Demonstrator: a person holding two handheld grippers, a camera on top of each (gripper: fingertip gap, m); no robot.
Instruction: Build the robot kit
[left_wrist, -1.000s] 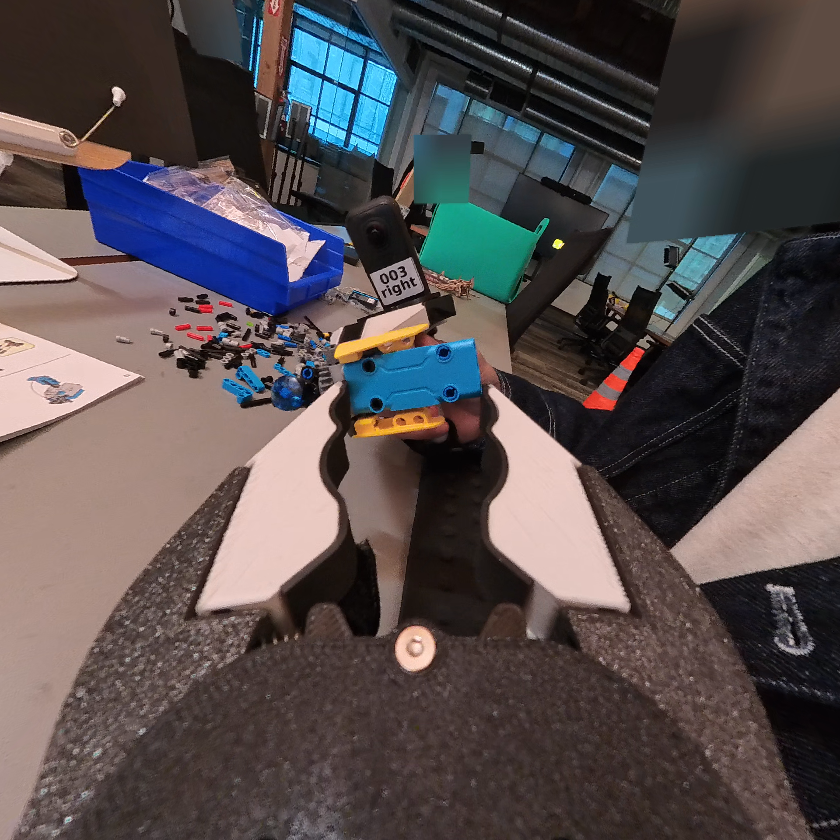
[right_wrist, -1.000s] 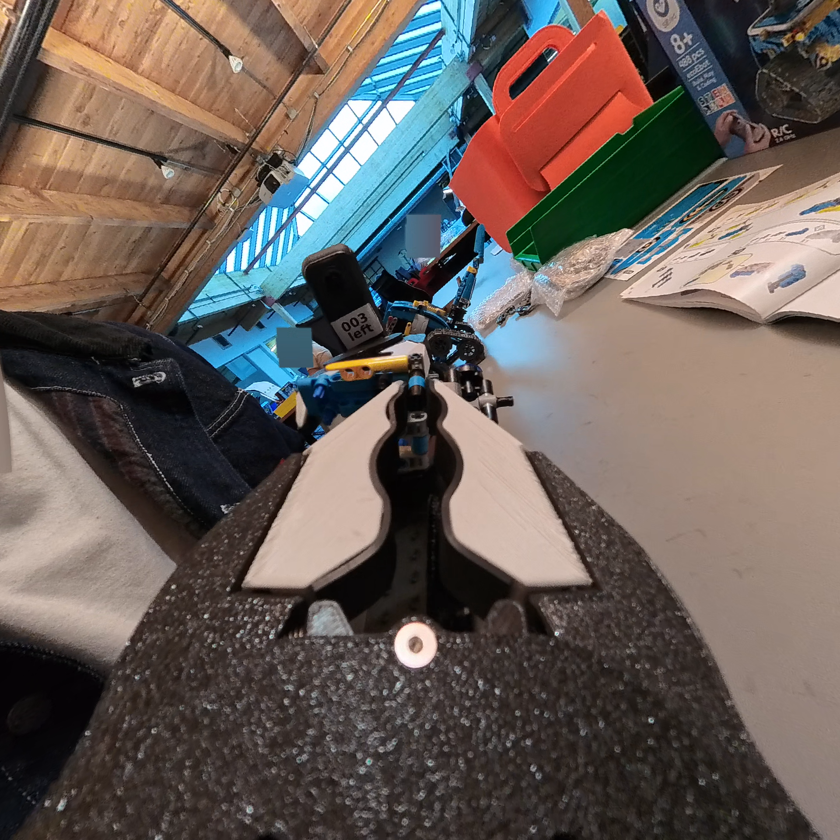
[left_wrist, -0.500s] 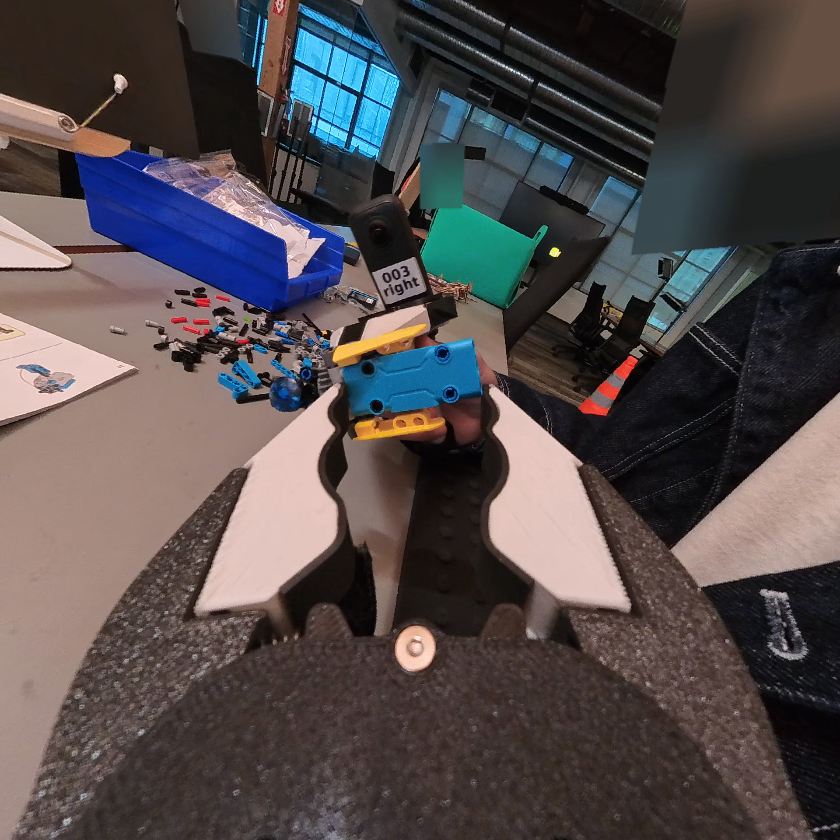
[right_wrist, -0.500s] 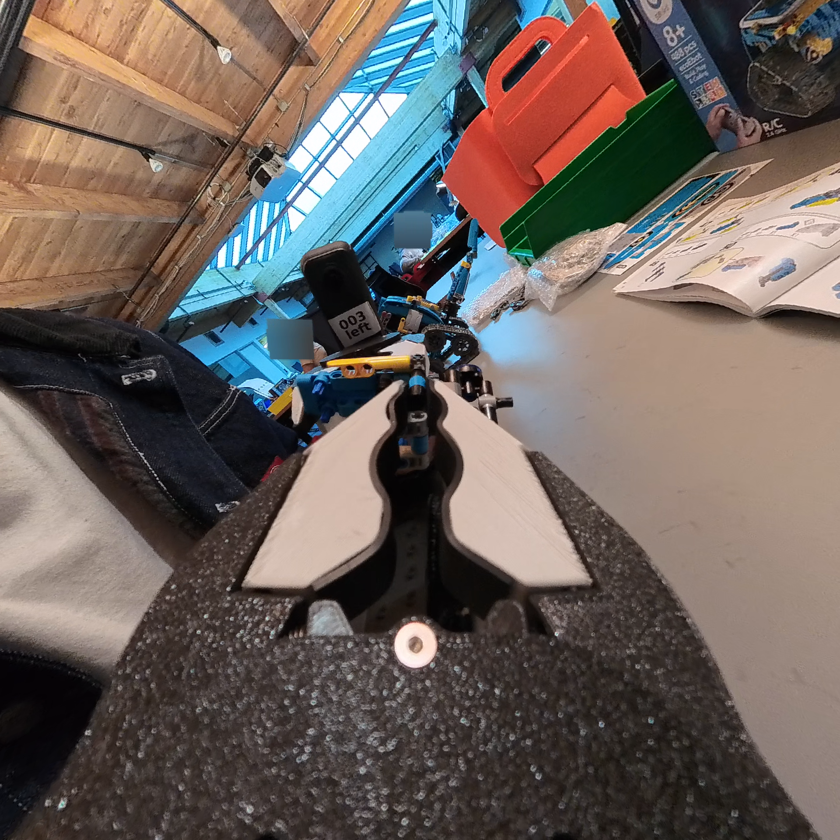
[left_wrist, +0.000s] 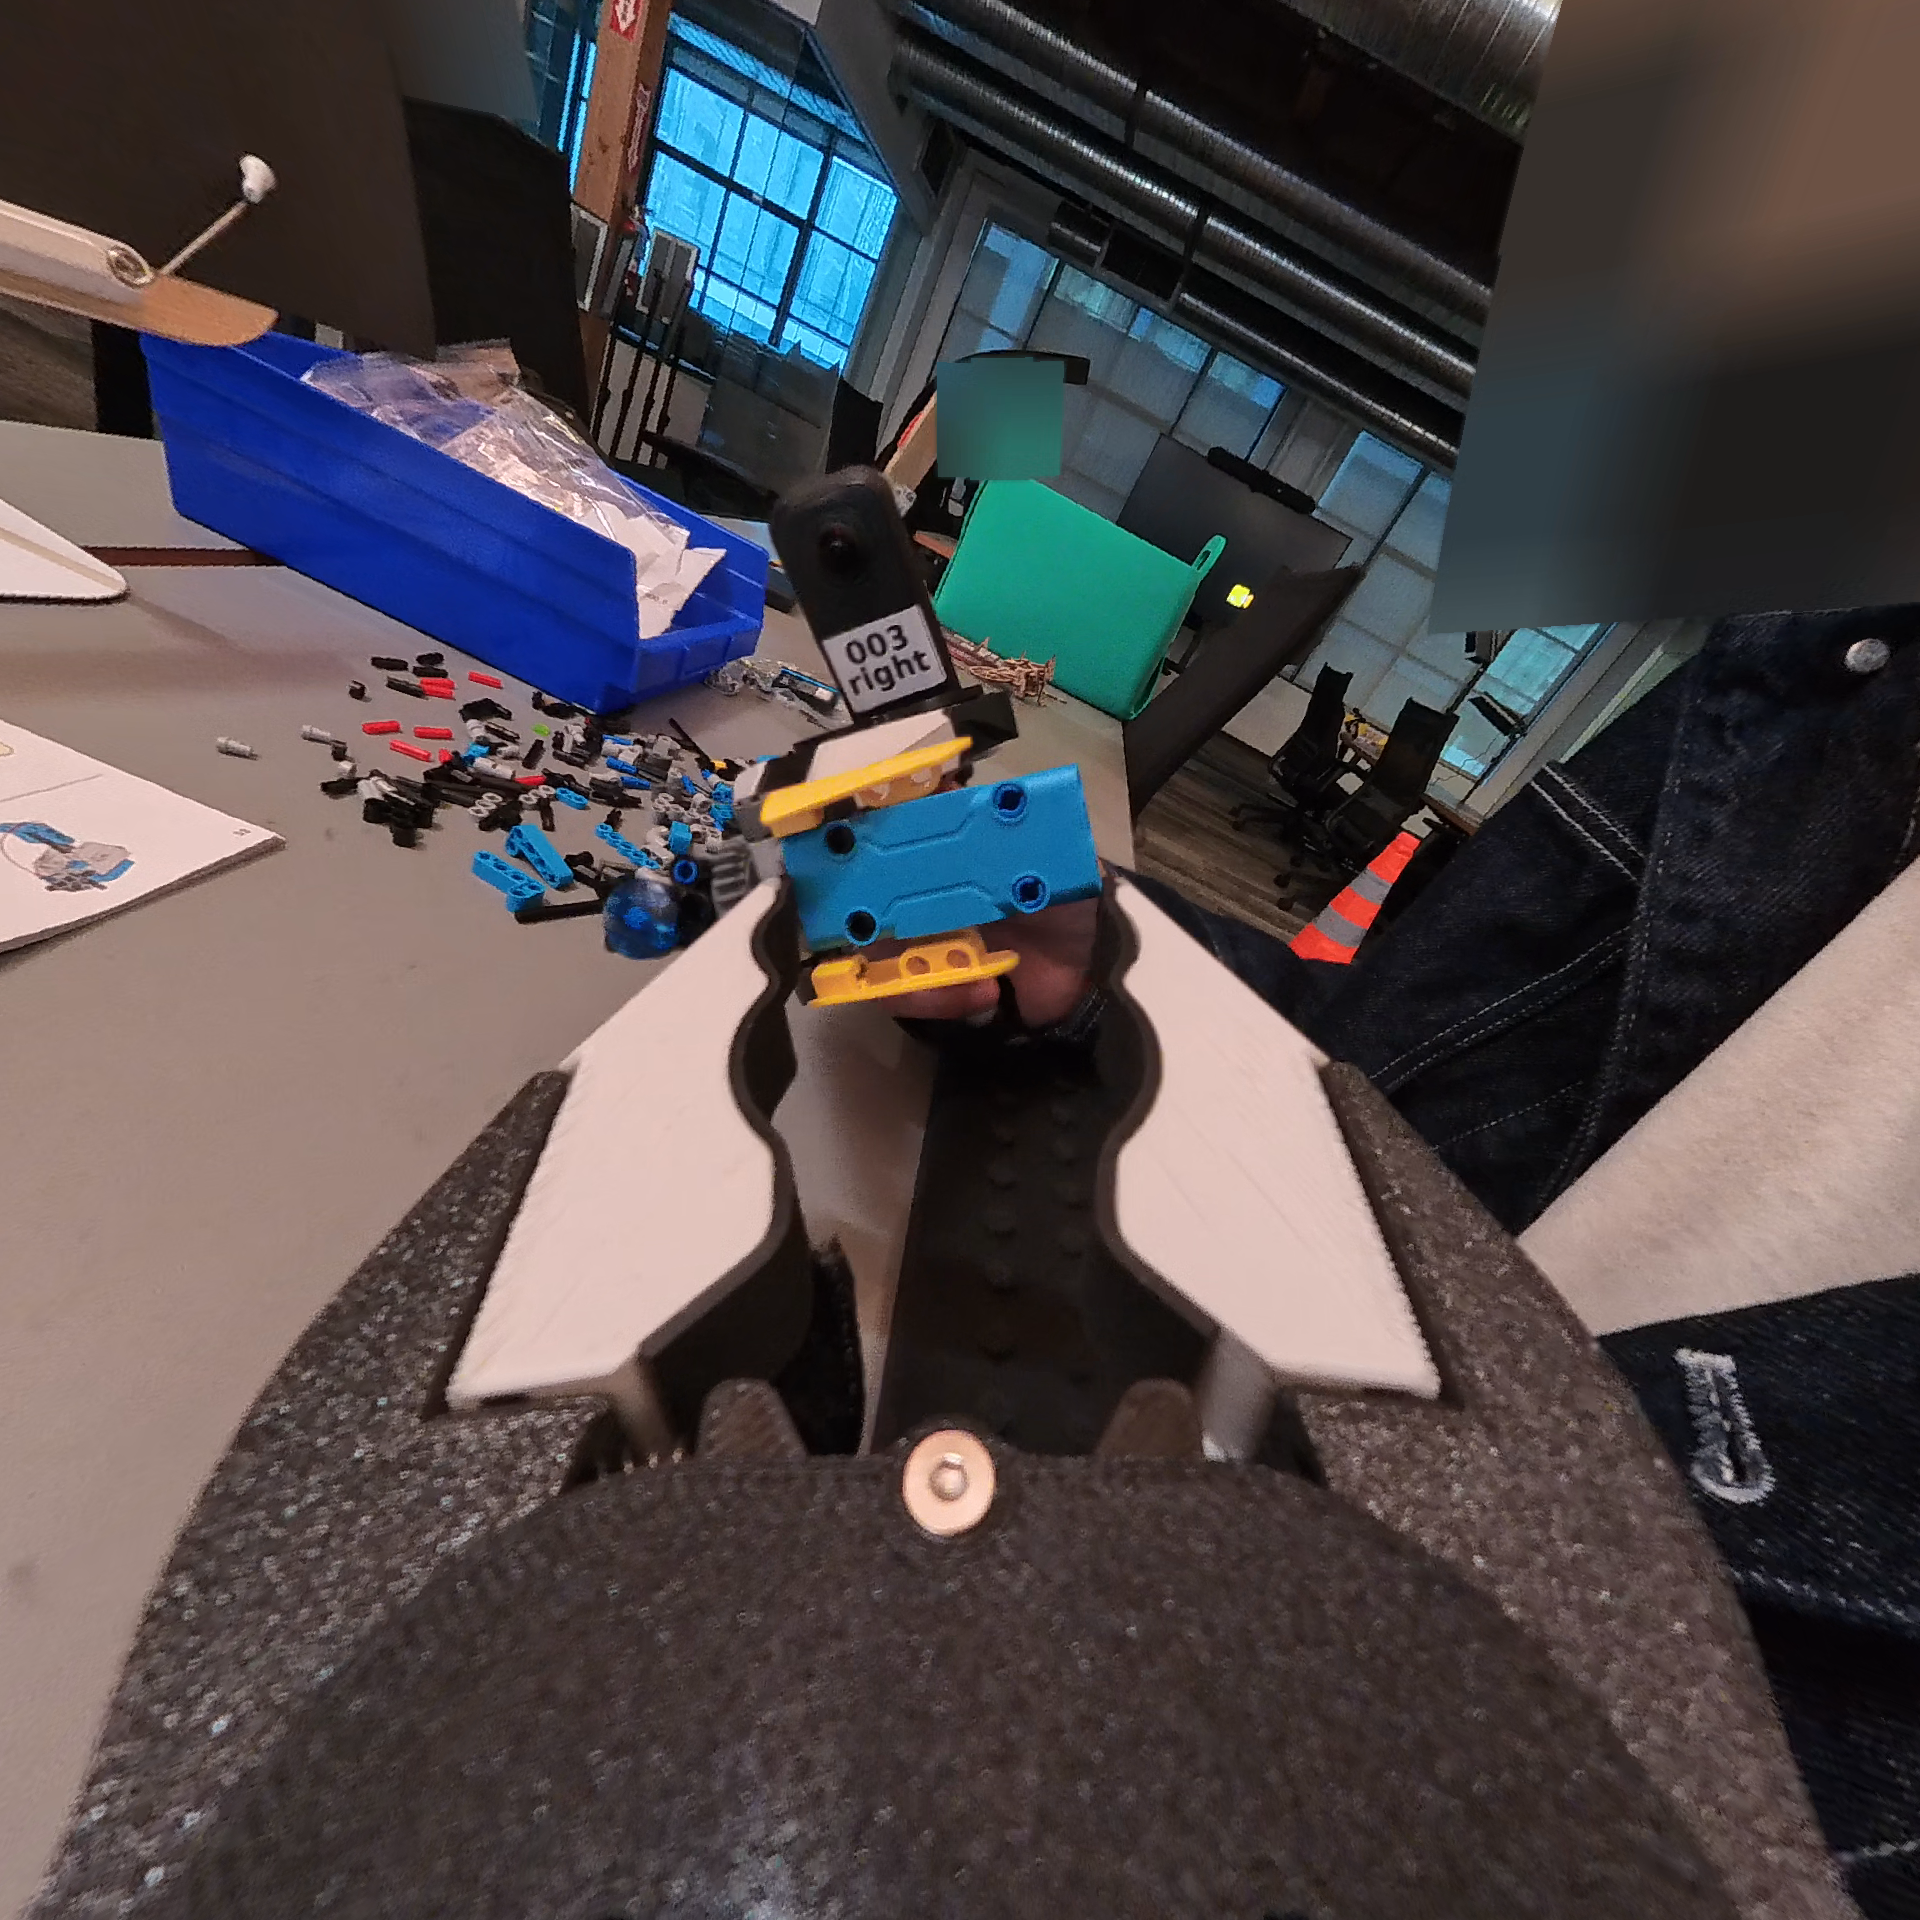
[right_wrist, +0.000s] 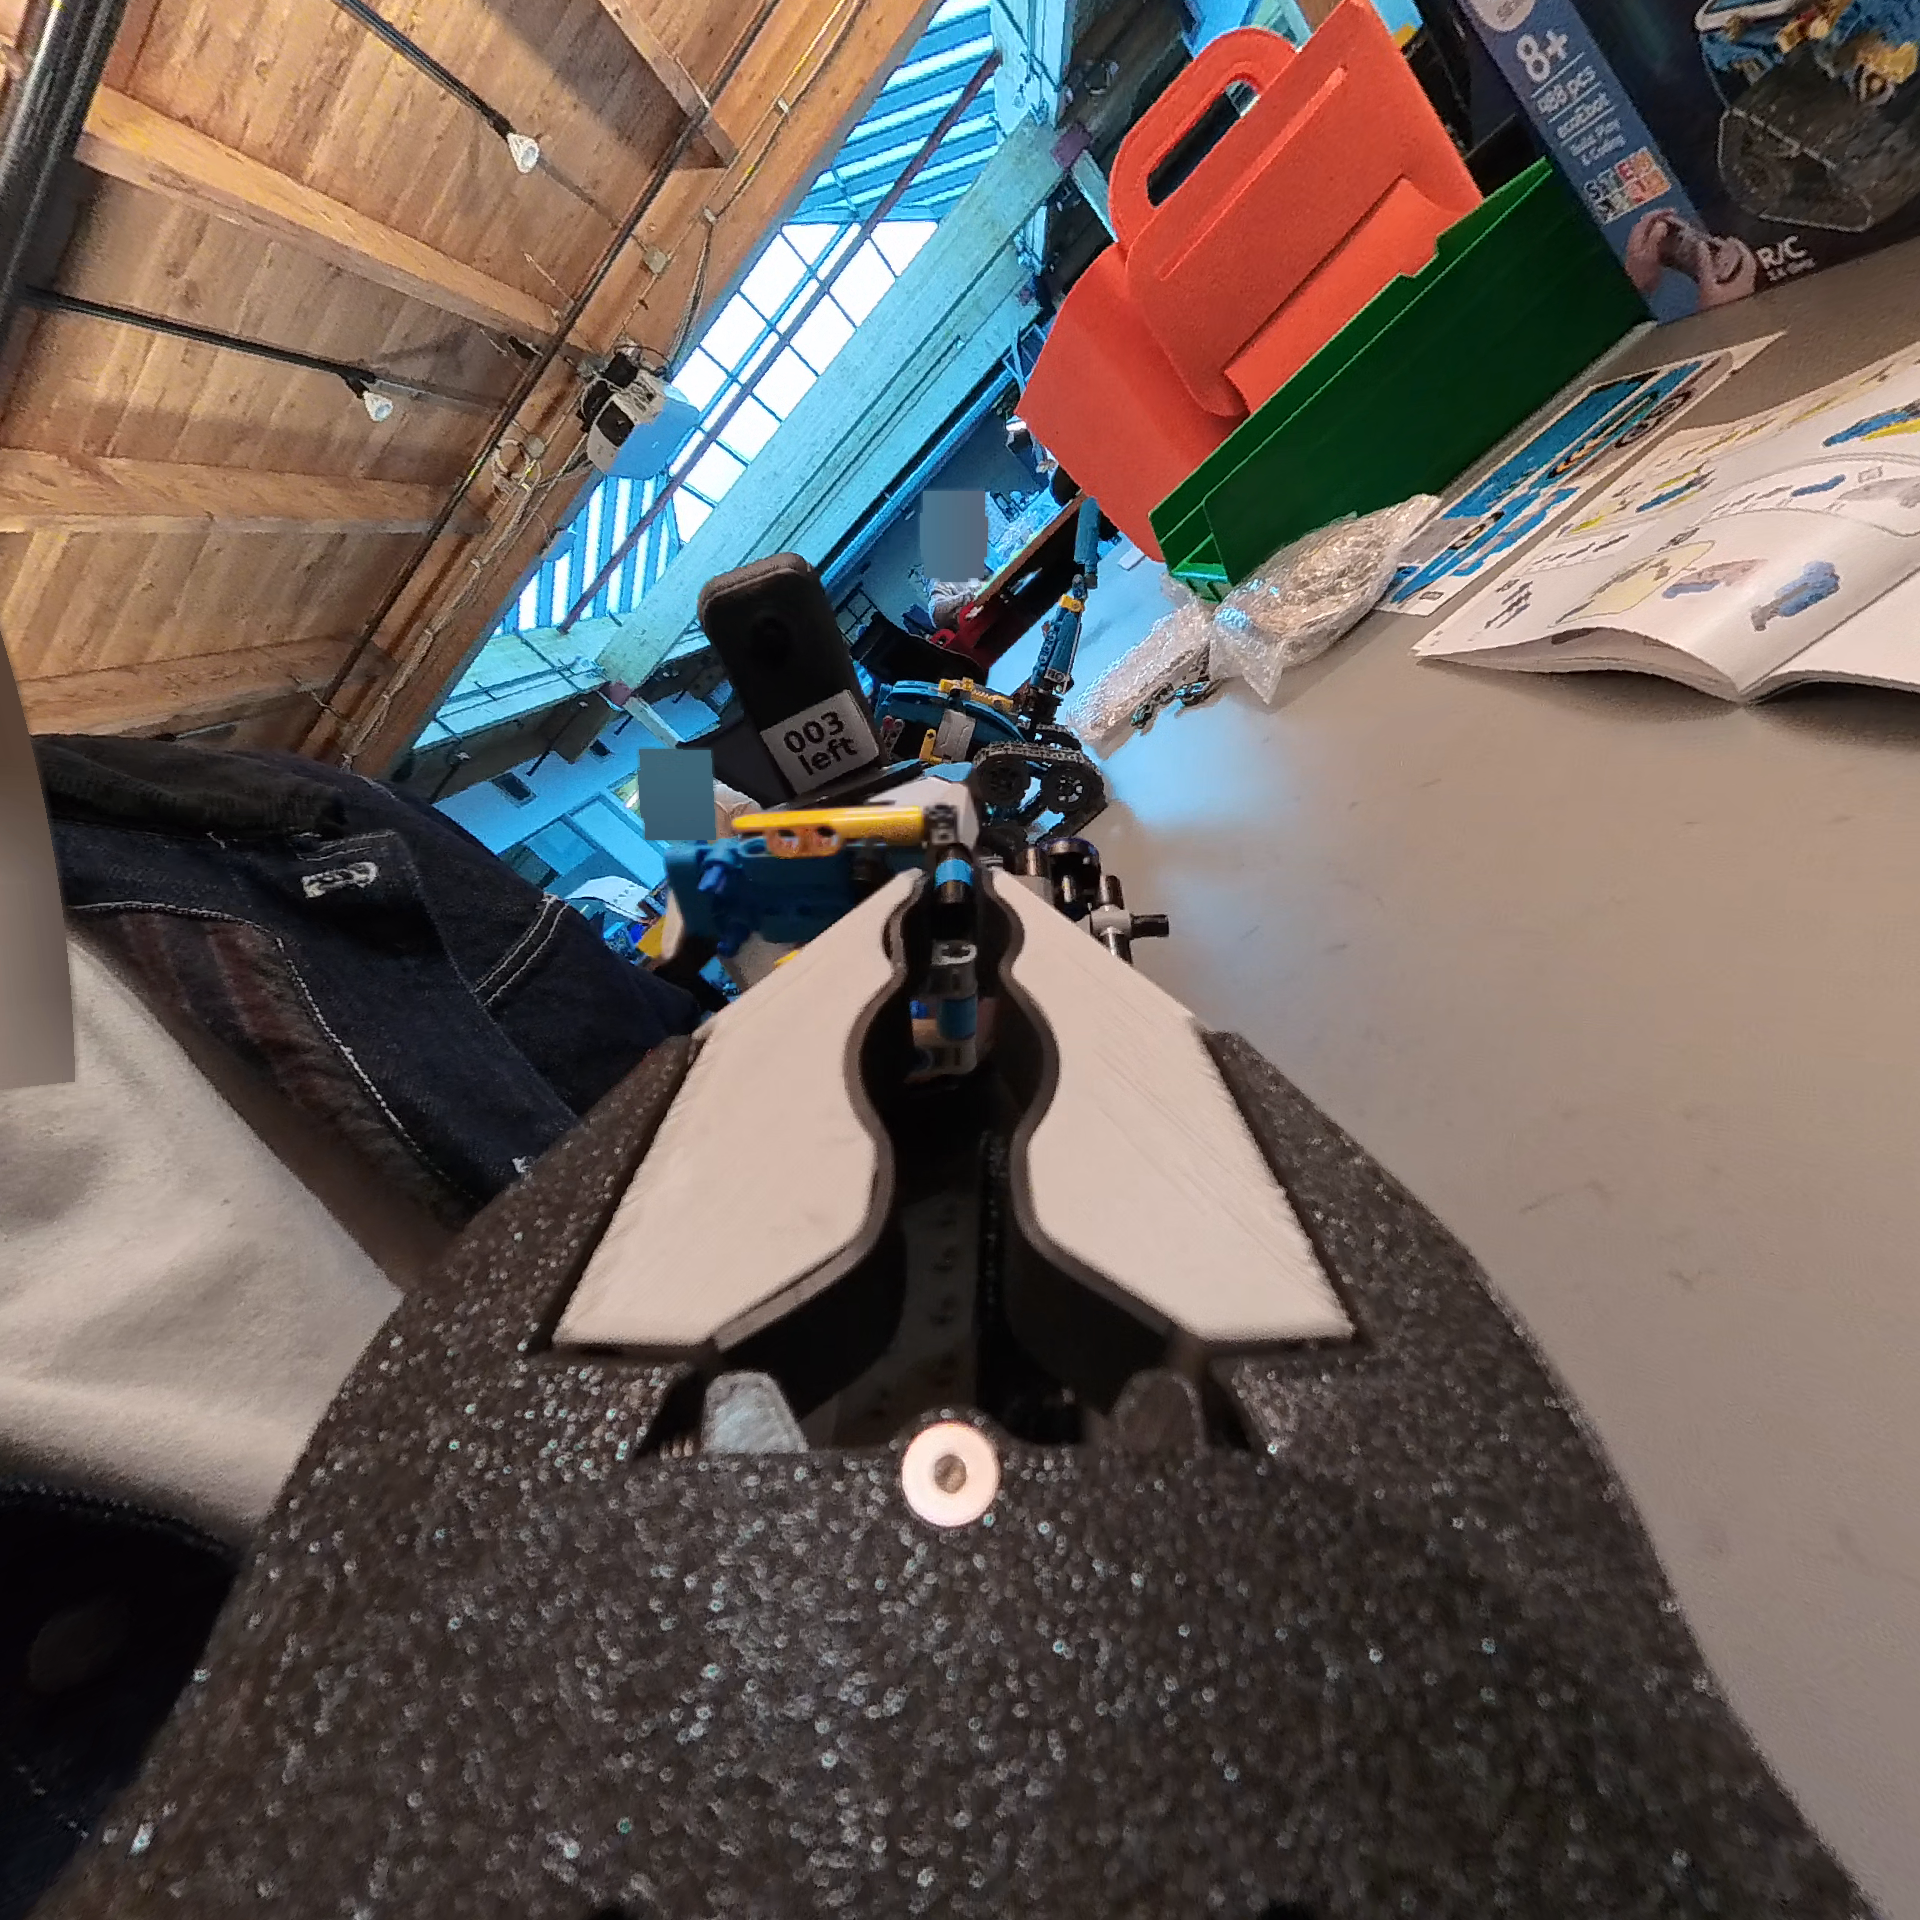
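My left gripper is shut on a blue block with yellow beams above and below it, held above the grey table. The right gripper shows just behind the block, with a hand under it. In the right wrist view my right gripper is shut on a thin black and blue pin piece. Its tip meets the same blue and yellow assembly near the end of the yellow beam. The left gripper's camera stands behind.
Several loose small parts lie before a blue bin holding plastic bags. An instruction booklet lies at the left. In the right wrist view are a tracked model, bags, a green tray, an orange carrier and an open booklet.
Both grippers keep their hold. The blue and yellow assembly has tilted a little, and the right wrist view has swung slightly across the table.
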